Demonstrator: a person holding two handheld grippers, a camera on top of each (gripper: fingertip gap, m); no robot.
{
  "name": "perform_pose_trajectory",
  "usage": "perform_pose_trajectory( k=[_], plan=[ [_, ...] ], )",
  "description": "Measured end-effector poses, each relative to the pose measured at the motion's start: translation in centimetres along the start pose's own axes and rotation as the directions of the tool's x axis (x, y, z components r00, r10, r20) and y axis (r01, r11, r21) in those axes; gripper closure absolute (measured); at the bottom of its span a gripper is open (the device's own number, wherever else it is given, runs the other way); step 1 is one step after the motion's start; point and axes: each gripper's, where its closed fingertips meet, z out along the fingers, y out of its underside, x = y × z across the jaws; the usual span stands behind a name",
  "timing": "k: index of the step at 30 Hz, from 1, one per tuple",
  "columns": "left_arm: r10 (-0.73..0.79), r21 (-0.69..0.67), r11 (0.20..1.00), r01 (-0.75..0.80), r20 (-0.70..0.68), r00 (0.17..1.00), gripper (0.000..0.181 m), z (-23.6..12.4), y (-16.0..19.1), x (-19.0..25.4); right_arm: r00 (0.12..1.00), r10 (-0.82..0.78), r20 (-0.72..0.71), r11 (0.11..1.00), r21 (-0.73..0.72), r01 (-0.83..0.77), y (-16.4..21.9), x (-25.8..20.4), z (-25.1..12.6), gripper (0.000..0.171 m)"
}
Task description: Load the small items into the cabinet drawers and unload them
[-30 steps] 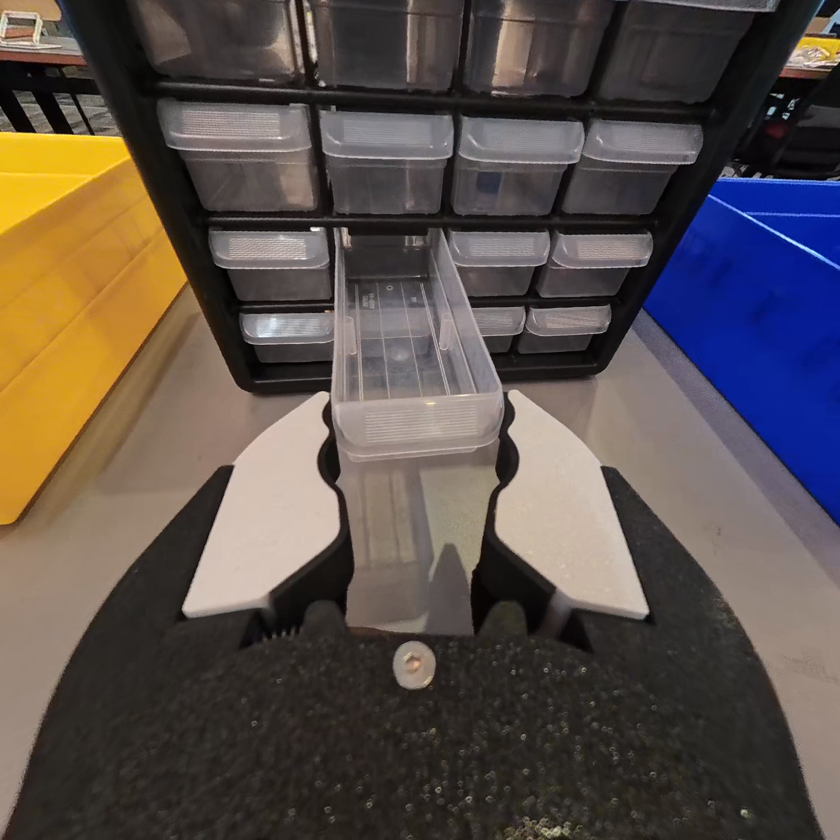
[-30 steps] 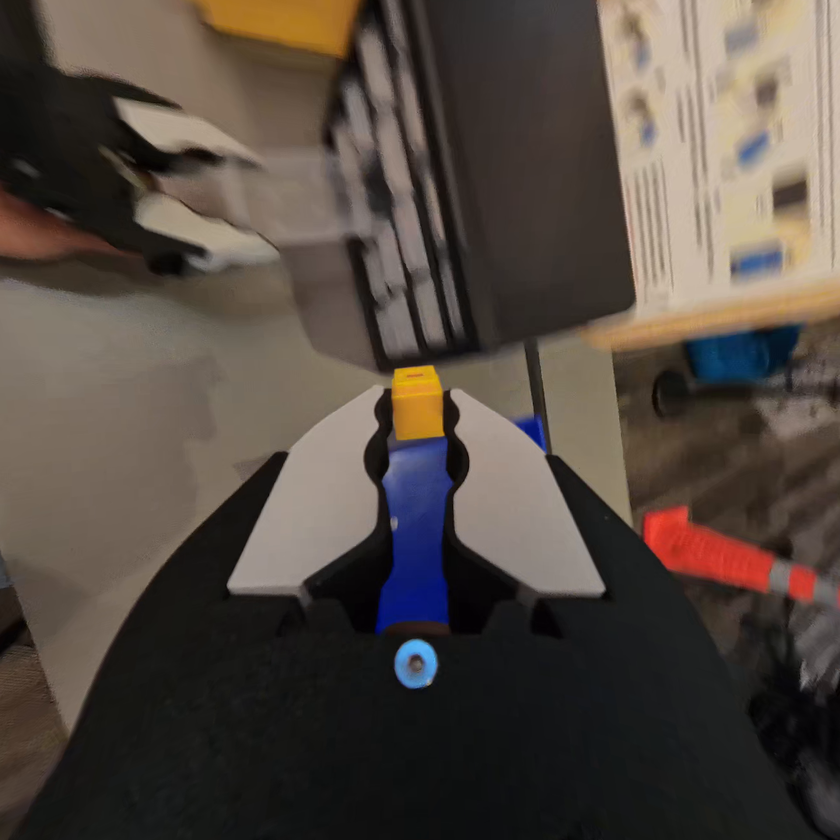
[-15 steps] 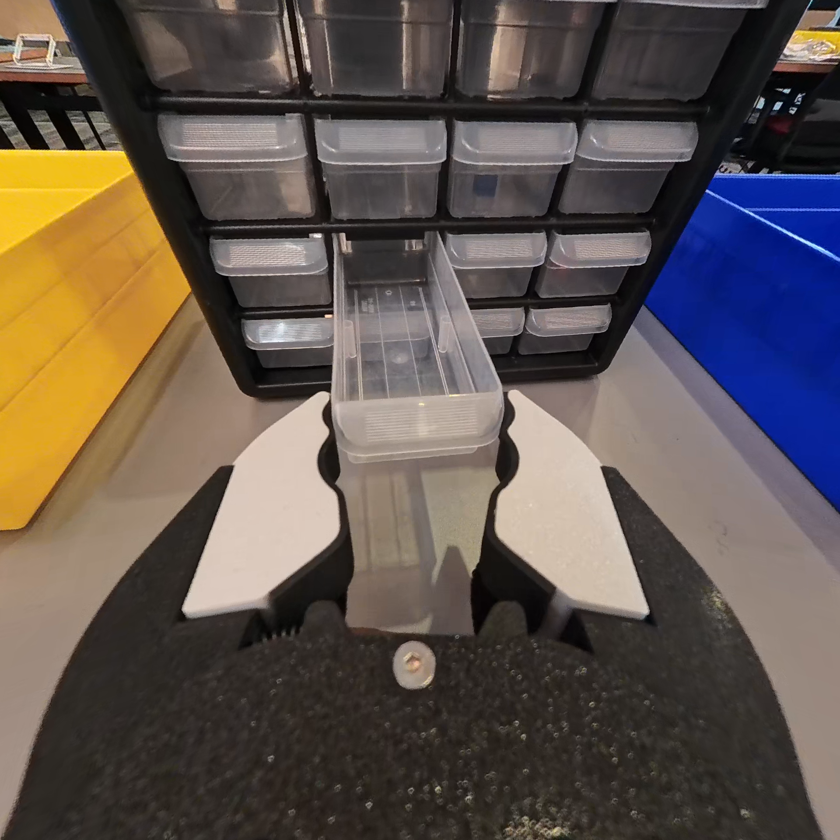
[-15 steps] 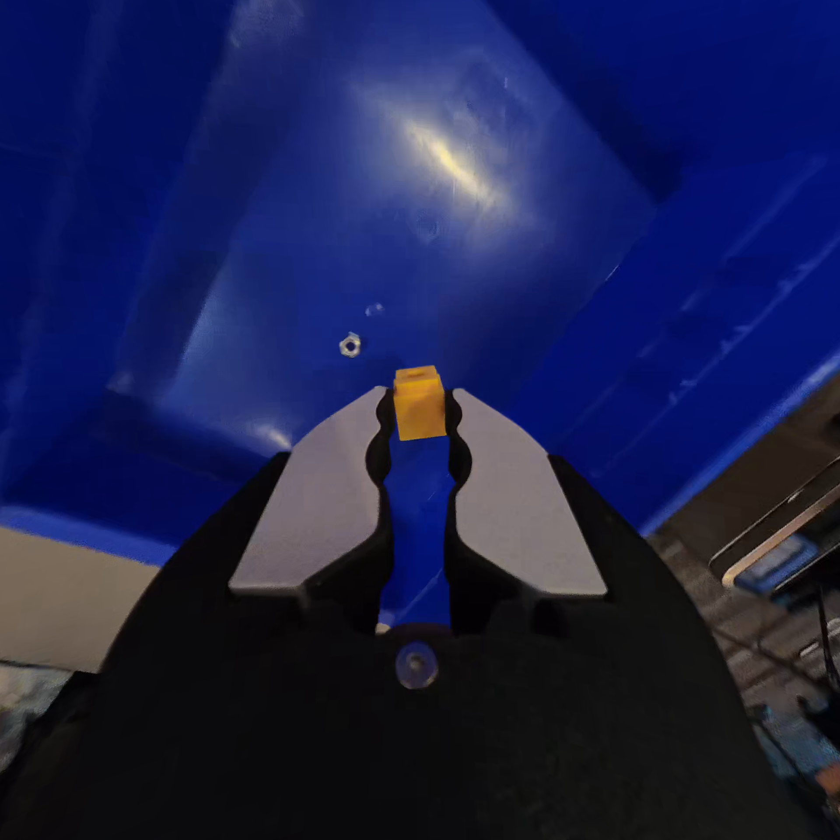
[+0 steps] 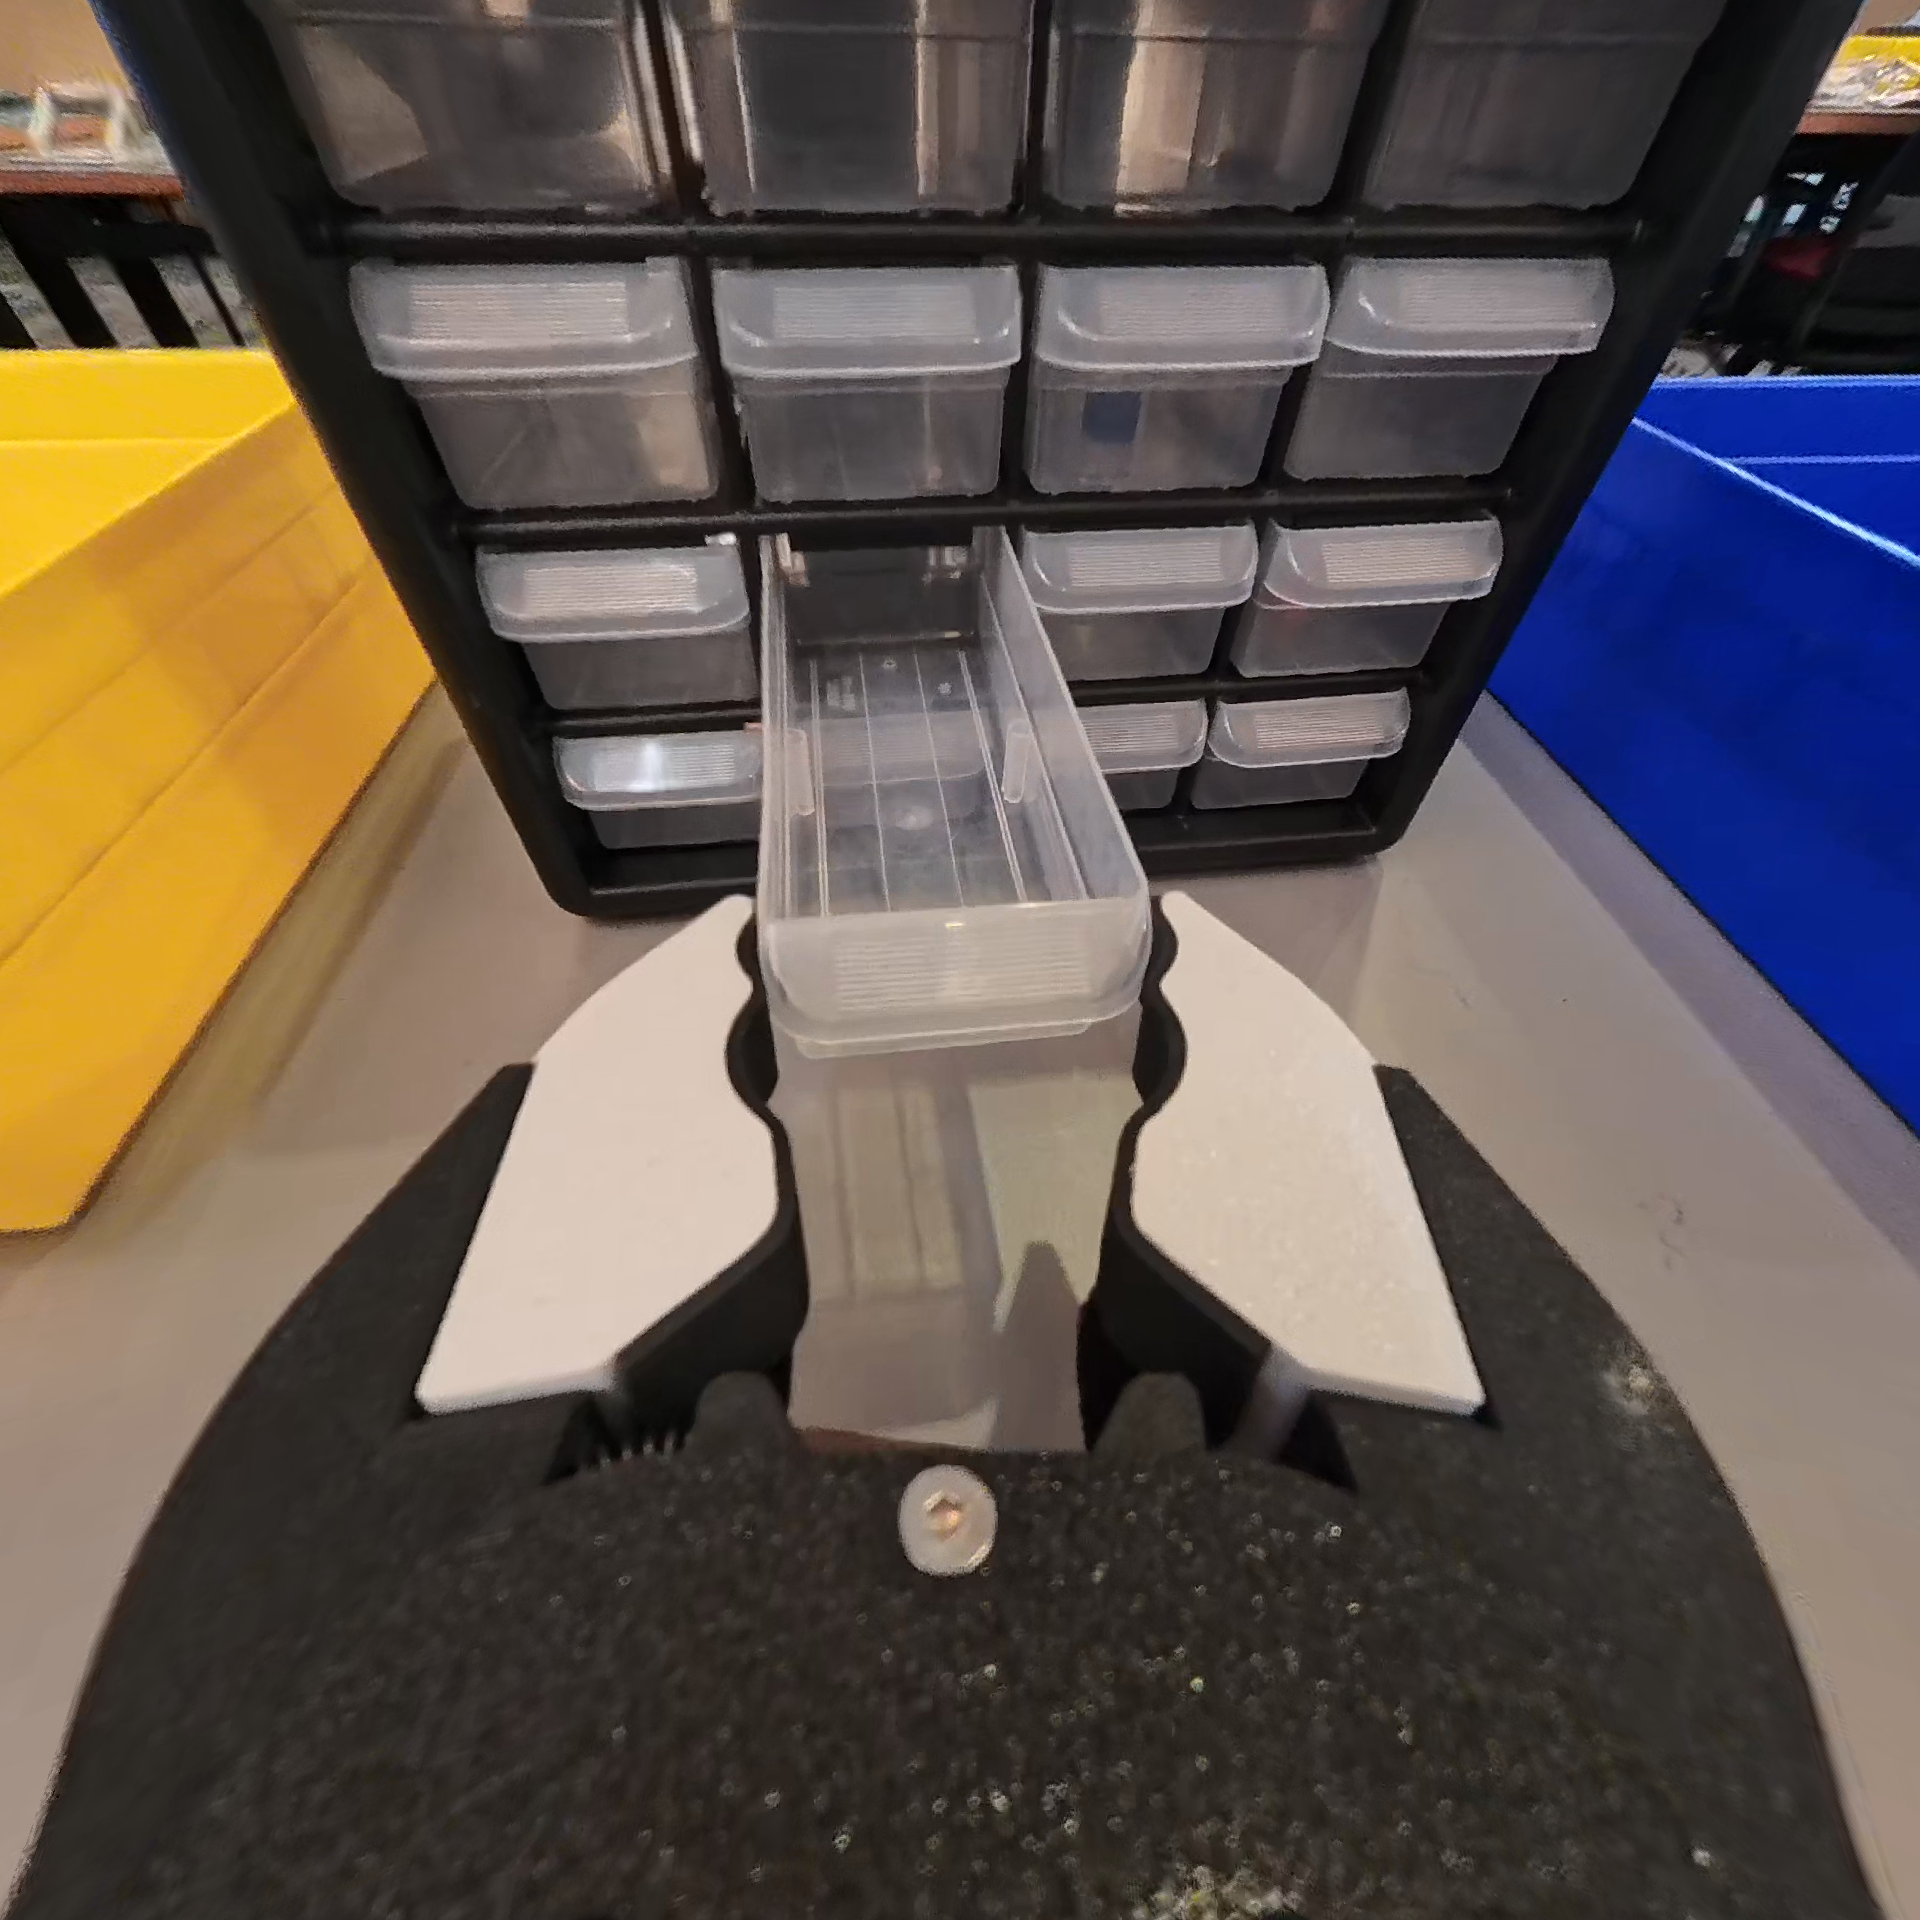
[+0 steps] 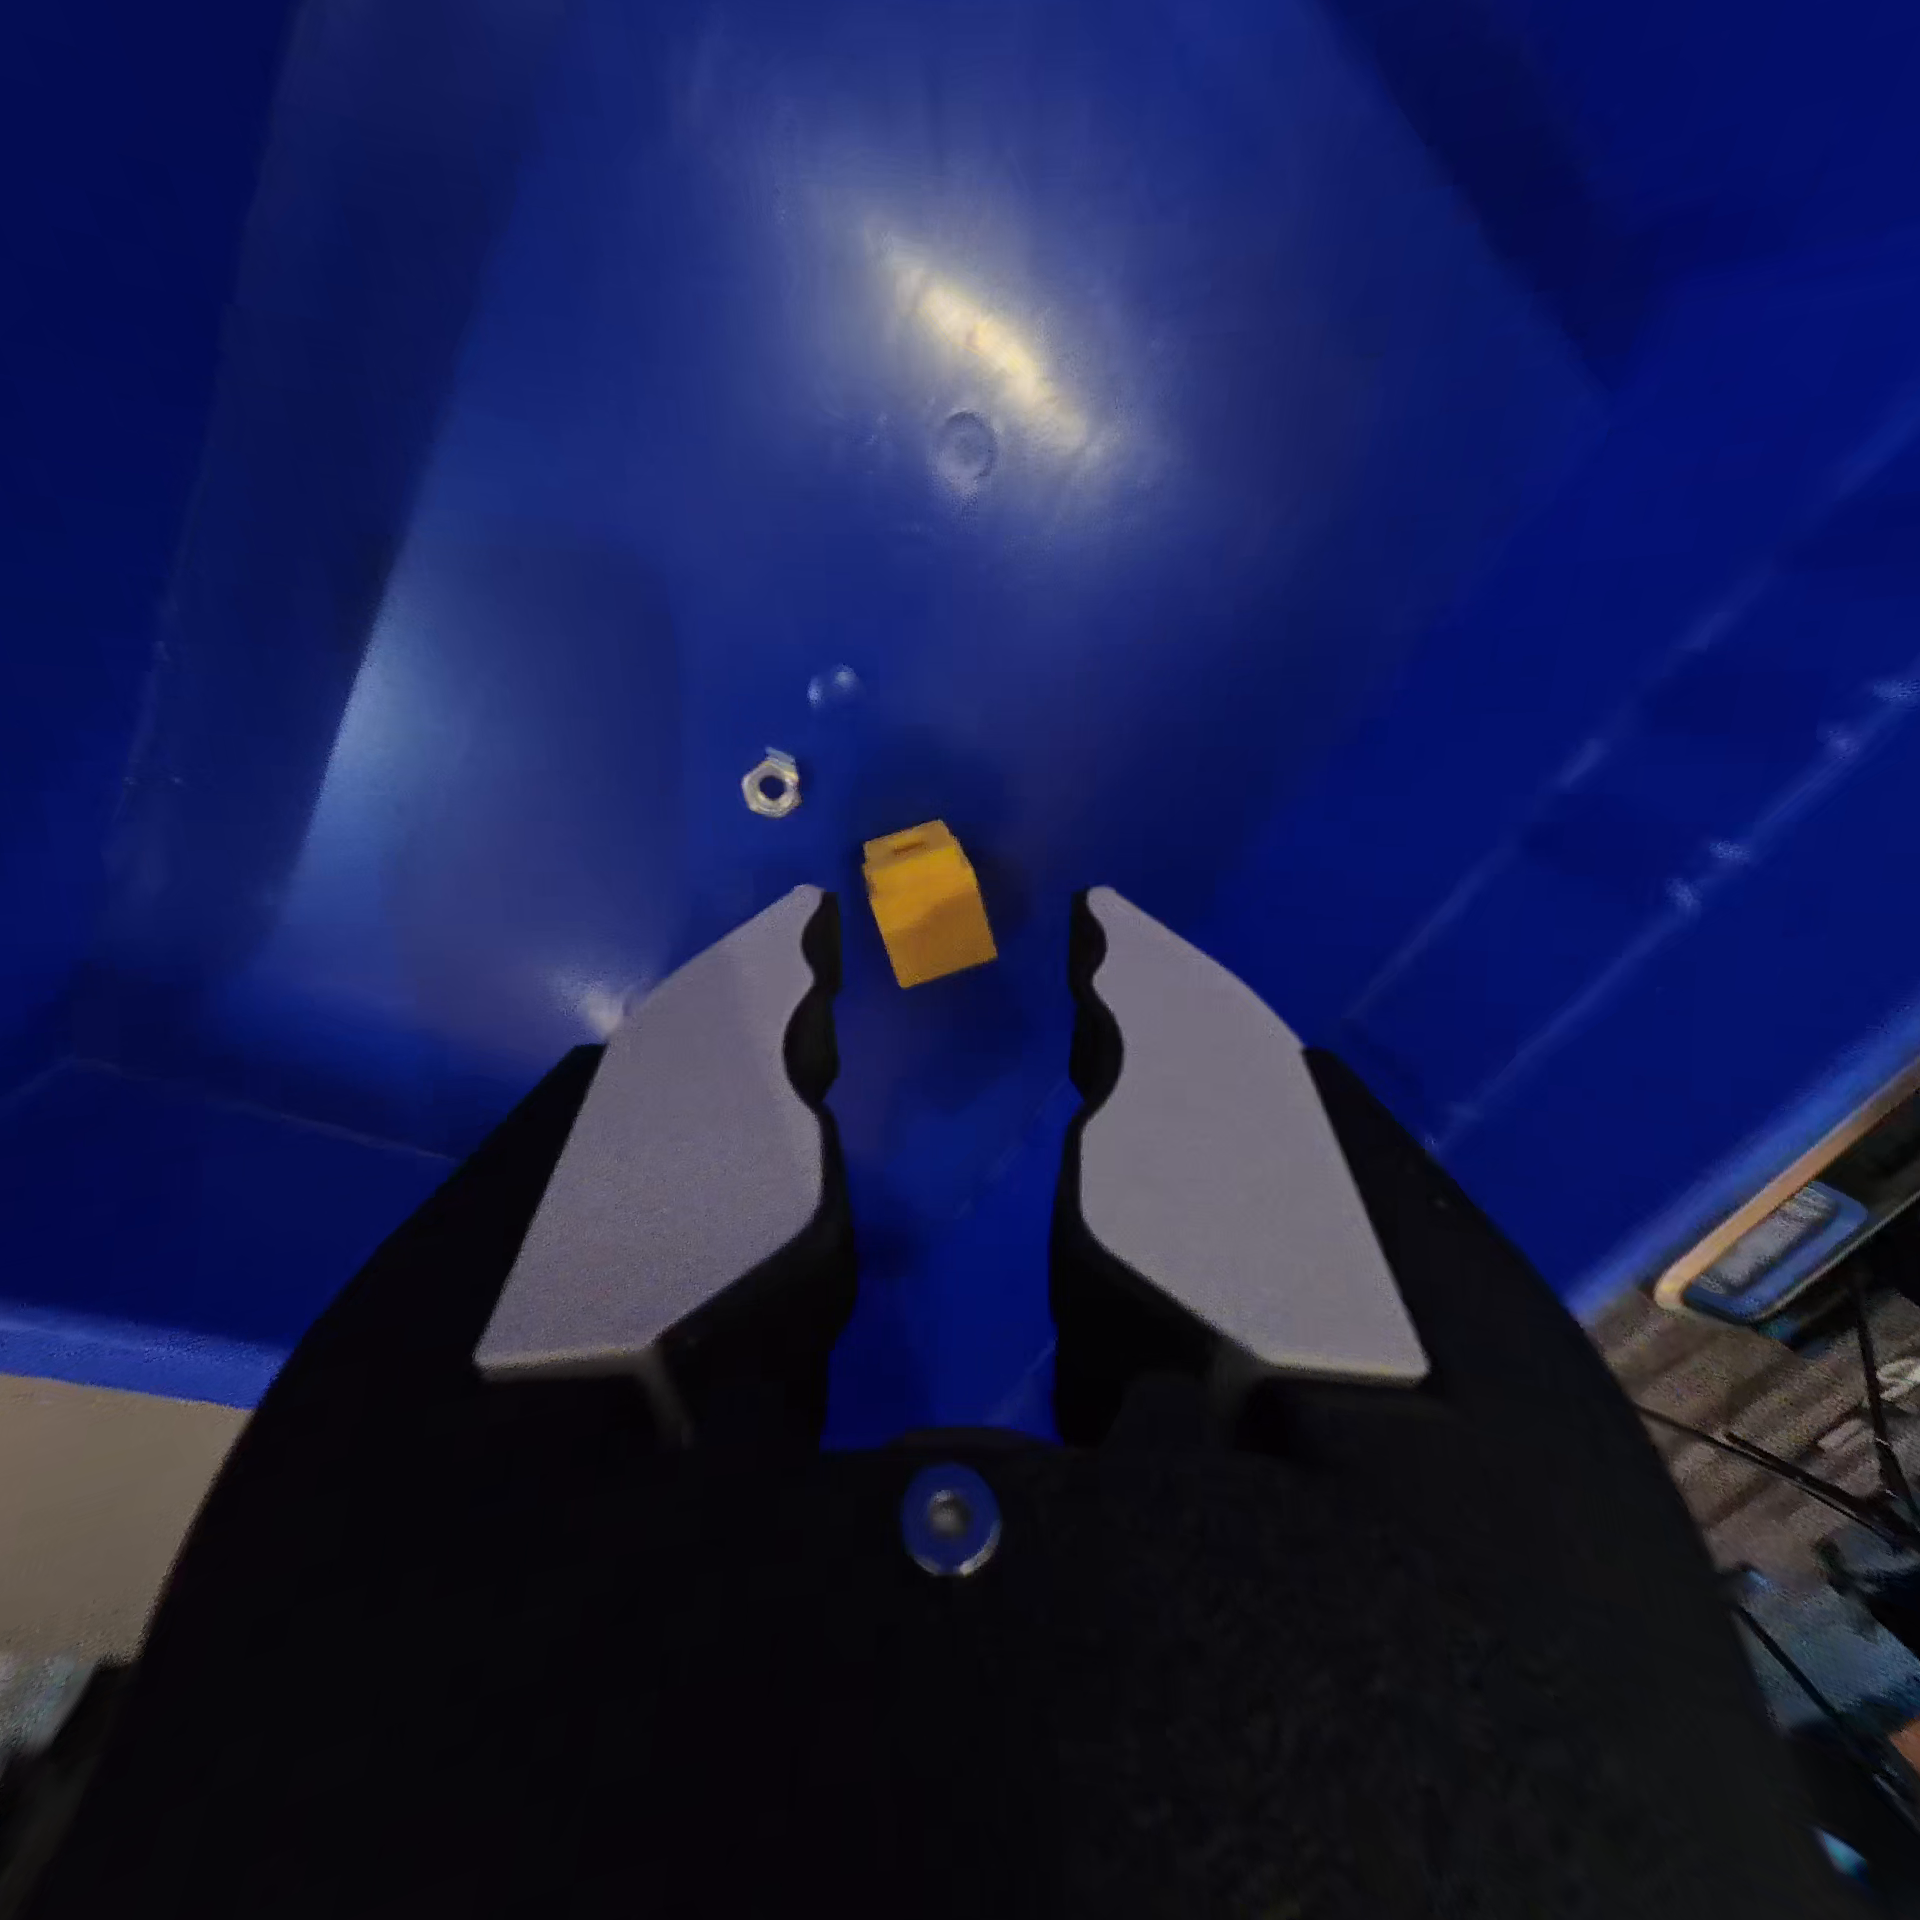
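Gripping the front of a clear drawer (image 5: 951, 966), the left gripper (image 5: 954, 961) is keeping its jaws pinched on both sides of it. This drawer is sticking far out of the black cabinet (image 5: 312, 416) on the grey worktop (image 5: 1455, 1039), between a yellow bin (image 5: 156, 779) and a blue bin (image 5: 1714, 727).

The right gripper (image 6: 951, 920) is hanging over the blue bin's floor with jaws spread. A small yellow cube (image 6: 928, 902) is showing between the tips, touching neither, near a metal nut (image 6: 771, 785). Whether the cube is resting on the floor, I cannot tell.
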Motion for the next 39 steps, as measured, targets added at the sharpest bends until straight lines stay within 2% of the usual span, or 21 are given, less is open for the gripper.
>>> perform_pose_trajectory(
  k=[2,4,6,8,10,11,13,15,18,20,21,23,25,28,39],
  plan=[
    [0.014,0.028,1.0,-0.014,0.0,1.0,0.114,0.4,-0.6,0.1,0.996,0.079,-0.029,0.988,0.134,-0.074,-0.2,0.3,-2.4,0.128],
    [0.01,0.023,1.0,-0.009,-0.009,1.0,0.114,1.2,-1.4,0.0,0.984,0.172,-0.034,0.926,0.345,-0.15,-0.3,-0.6,-6.2,0.128],
    [0.013,-0.009,1.0,-0.014,-0.039,0.999,0.112,2.4,-2.1,0.1,0.987,0.143,0.079,0.788,0.594,-0.162,-0.7,-4.8,-10.4,0.134],
    [0.005,-0.062,0.998,-0.008,-0.049,0.999,0.112,3.9,-2.3,-0.1,0.987,0.002,0.162,0.579,0.804,-0.133,-0.6,-10.3,-14.3,0.146],
    [-0.012,-0.108,0.994,0.007,-0.044,0.999,0.111,5.5,-2.2,-0.5,0.981,-0.083,0.175,0.409,0.904,-0.127,0.7,-14.9,-16.1,0.145],
    [-0.018,-0.137,0.99,0.012,-0.041,0.999,0.111,6.0,-1.9,-0.6,0.974,-0.113,0.197,0.376,0.916,-0.142,1.5,-17.0,-16.1,0.145],
    [-0.056,-0.172,0.984,0.051,-0.025,0.998,0.111,6.2,-1.4,-1.1,0.952,-0.148,0.268,0.372,0.907,-0.197,3.1,-21.0,-15.0,0.145],
    [-0.108,-0.18,0.979,0.099,-0.039,0.993,0.111,5.3,-0.8,-1.2,0.945,-0.173,0.279,0.366,0.909,-0.201,4.6,-24.0,-13.8,0.145],
    [-0.159,-0.169,0.974,0.149,-0.05,0.986,0.115,2.9,0.3,-1.1,0.932,-0.191,0.307,0.306,0.921,-0.241,6.0,-27.0,-12.7,0.147],
    [-0.167,-0.131,0.979,0.158,-0.063,0.984,0.126,1.7,0.5,-0.8,0.922,-0.241,0.302,0.349,0.914,-0.208,6.3,-28.4,-12.2,0.147],
    [-0.152,-0.107,0.984,0.144,-0.075,0.985,0.133,1.4,0.3,-0.5,0.928,-0.257,0.269,0.342,0.924,-0.173,6.2,-28.5,-12.4,0.147],
    [-0.08,-0.074,0.994,0.075,-0.076,0.994,0.134,1.6,-0.2,0.0,0.945,-0.246,0.215,0.296,0.945,-0.138,6.0,-28.1,-12.6,0.147],
    [-0.038,-0.074,0.997,0.032,-0.085,0.996,0.138,2.2,-0.6,0.4,0.94,-0.245,0.236,0.305,0.94,-0.156,6.0,-28.0,-12.4,0.147],
    [-0.058,-0.058,0.997,0.051,-0.129,0.99,0.141,3.2,-1.7,0.9,0.935,-0.233,0.267,0.302,0.934,-0.191,6.3,-27.5,-12.5,0.147],
    [0.052,-0.055,0.997,-0.061,-0.152,0.987,0.133,7.3,-2.4,0.9,0.936,-0.241,0.257,0.313,0.933,-0.176,6.5,-27.6,-12.1,0.148]
  ],
)
